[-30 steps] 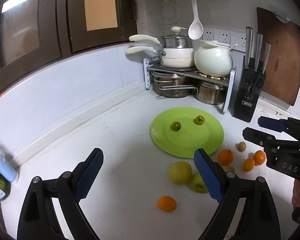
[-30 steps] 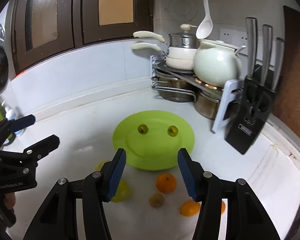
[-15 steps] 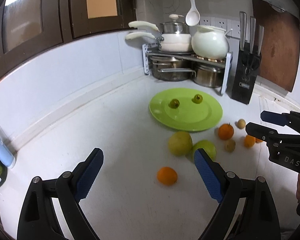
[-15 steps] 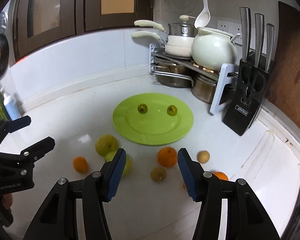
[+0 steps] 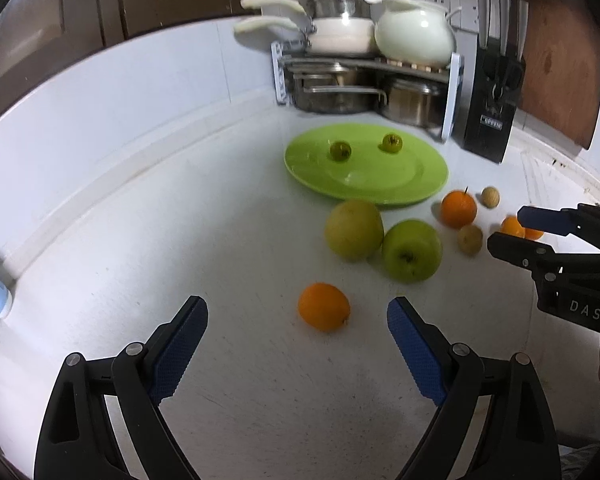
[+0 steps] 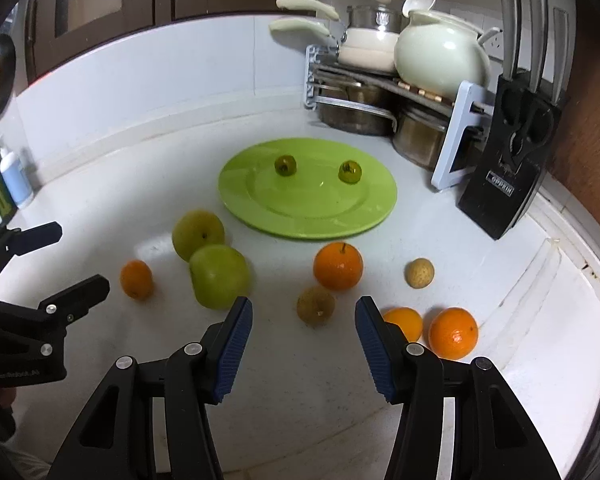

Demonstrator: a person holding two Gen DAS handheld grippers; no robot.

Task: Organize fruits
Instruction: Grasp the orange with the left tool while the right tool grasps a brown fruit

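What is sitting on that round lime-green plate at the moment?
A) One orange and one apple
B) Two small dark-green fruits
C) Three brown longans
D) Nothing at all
B: the round lime-green plate carries only two small dark-green fruits, set apart from each other near its far edge; the oranges and apples lie on the white counter.

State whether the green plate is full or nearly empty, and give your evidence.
Nearly empty. The green plate holds only two small green fruits near its far side; the rest of its surface is bare.
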